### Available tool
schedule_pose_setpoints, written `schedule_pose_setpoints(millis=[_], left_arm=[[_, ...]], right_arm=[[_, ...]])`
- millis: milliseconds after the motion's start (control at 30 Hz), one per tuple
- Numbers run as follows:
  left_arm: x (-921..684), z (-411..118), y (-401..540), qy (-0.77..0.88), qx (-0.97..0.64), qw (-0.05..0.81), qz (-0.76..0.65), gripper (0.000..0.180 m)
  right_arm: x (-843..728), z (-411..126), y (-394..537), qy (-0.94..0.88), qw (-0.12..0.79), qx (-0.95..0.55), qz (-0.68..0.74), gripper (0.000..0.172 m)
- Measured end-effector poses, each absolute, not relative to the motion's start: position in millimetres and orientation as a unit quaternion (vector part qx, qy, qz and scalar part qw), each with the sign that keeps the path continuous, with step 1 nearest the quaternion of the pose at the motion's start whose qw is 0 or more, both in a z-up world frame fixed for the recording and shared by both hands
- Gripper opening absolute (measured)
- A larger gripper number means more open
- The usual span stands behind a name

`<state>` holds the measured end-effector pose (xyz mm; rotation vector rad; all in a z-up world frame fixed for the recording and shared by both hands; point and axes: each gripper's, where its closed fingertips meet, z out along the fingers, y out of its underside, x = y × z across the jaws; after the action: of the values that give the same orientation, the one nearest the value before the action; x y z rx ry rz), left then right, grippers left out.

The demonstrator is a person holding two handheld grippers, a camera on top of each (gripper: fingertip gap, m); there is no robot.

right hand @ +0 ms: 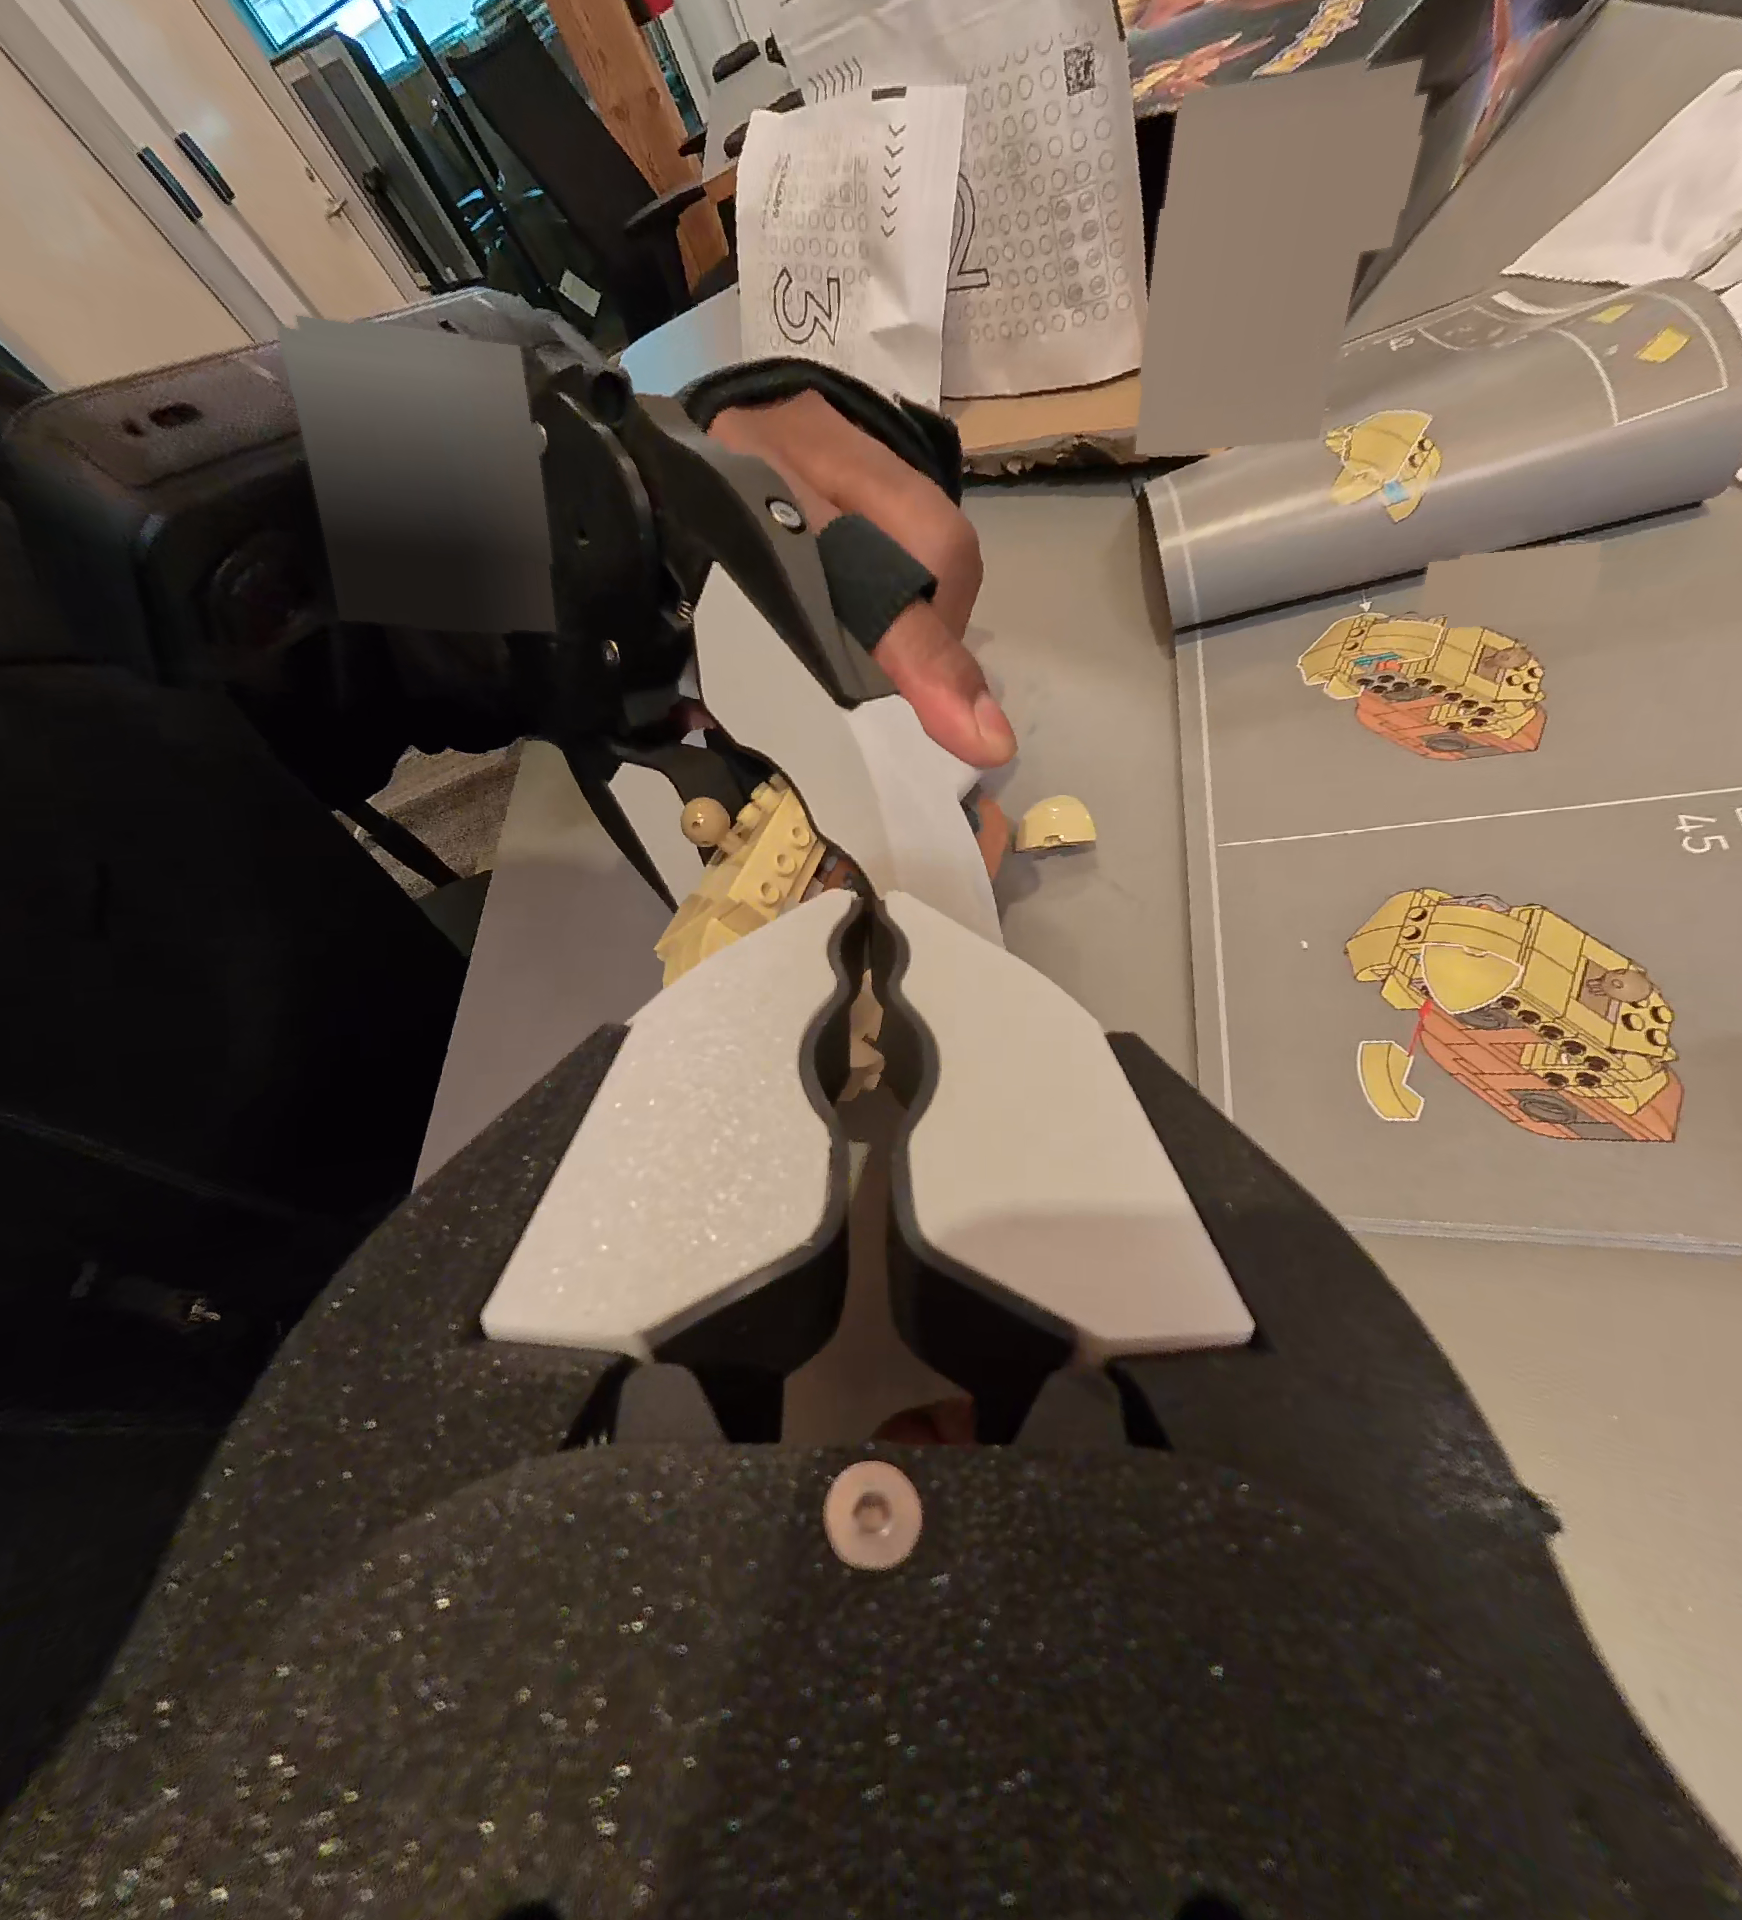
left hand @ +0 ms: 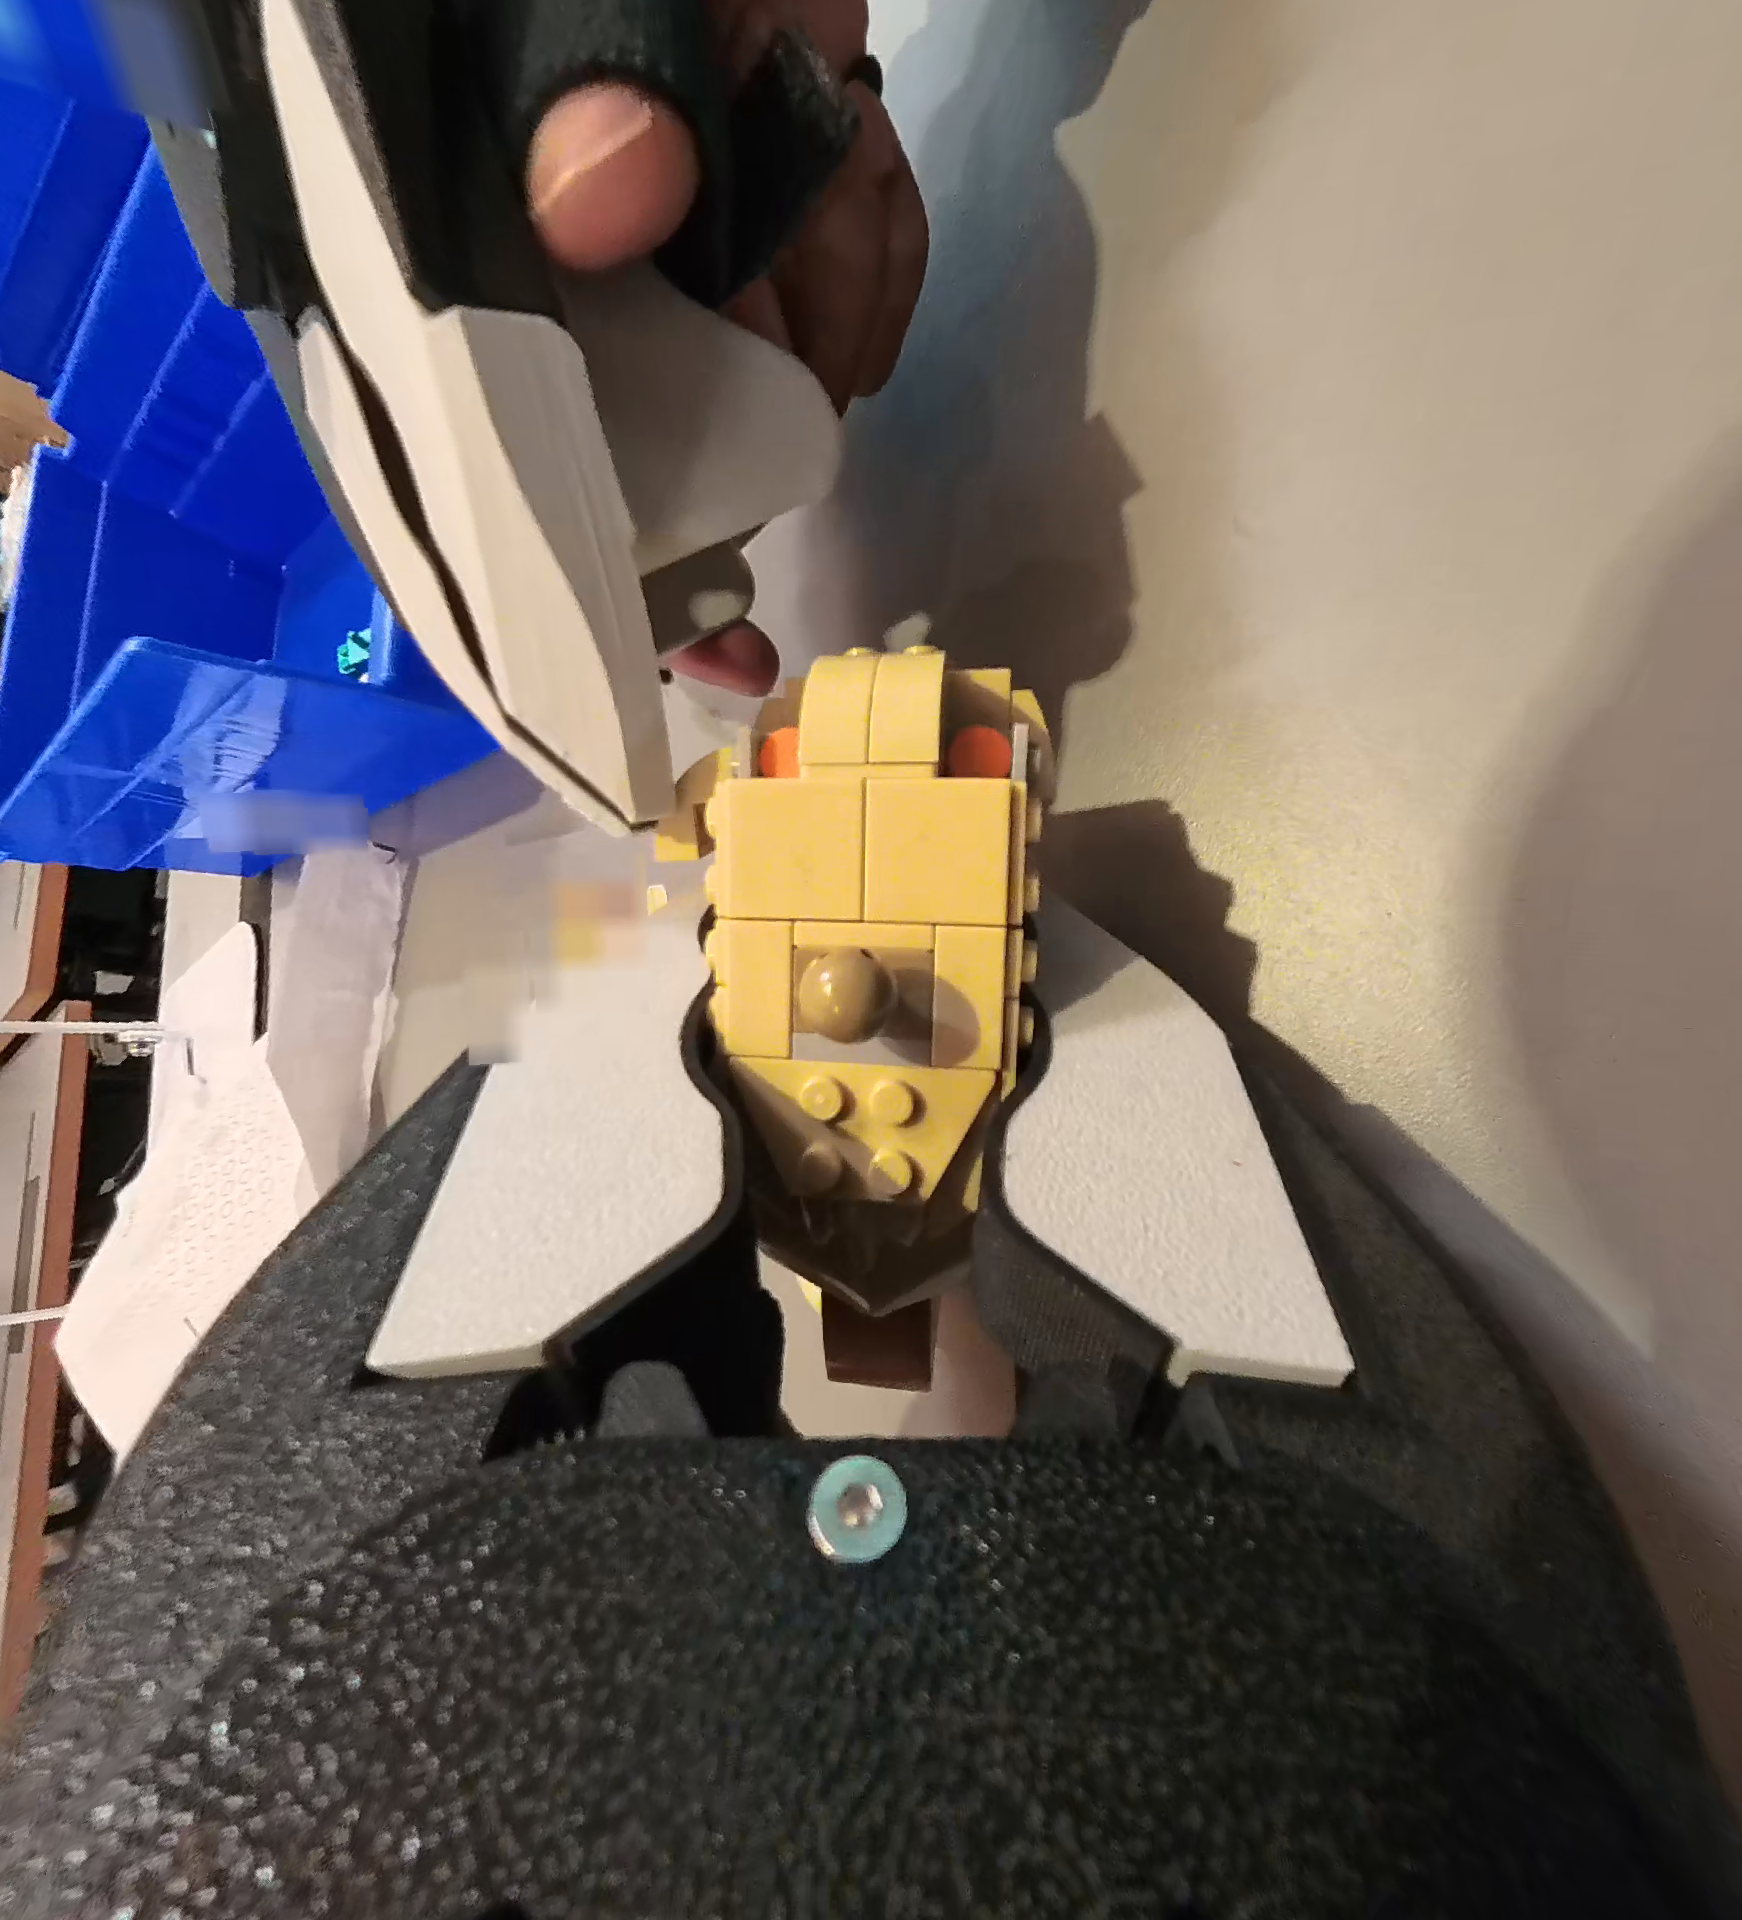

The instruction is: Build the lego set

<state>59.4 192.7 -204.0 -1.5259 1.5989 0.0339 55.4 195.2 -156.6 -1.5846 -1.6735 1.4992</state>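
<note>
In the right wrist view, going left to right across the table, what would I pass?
Tan brick model in the left claw → loose tan curved piece → open instruction booklet.

Loose curved piece (right hand: pixel 1054 823) lies on table (right hand: pixel 1085 644) left of booklet (right hand: pixel 1469 935).

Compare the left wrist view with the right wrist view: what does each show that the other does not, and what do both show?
Only the left wrist view: blue plastic bins, and the two round orange studs on the tan brick-built model.

Only the right wrist view: the open grey instruction booklet, a loose tan curved brick on the grey table, and white numbered paper bags.

Both: the tan model held in the left gripper, and the right gripper, fingertips together, close against it.
</note>
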Motion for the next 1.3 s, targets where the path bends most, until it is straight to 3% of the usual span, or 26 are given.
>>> schedule_pose_setpoints(millis=[500, 667, 1300], left_arm=[[65, -194, 187, 0.648, -0.597, 0.472, -0.013, 0.049], [61, -195, 189, 0.651, -0.596, 0.469, 0.010, 0.048], [56, -202, 192, 0.668, -0.592, 0.447, 0.058, 0.049]], right_arm=[[58, -144, 188, -0.599, 0.204, -0.526, 0.568, 0.000], [57, -147, 197, -0.589, 0.208, -0.550, 0.554, 0.014], [57, -155, 190, -0.563, 0.129, -0.577, 0.577, 0.007]])
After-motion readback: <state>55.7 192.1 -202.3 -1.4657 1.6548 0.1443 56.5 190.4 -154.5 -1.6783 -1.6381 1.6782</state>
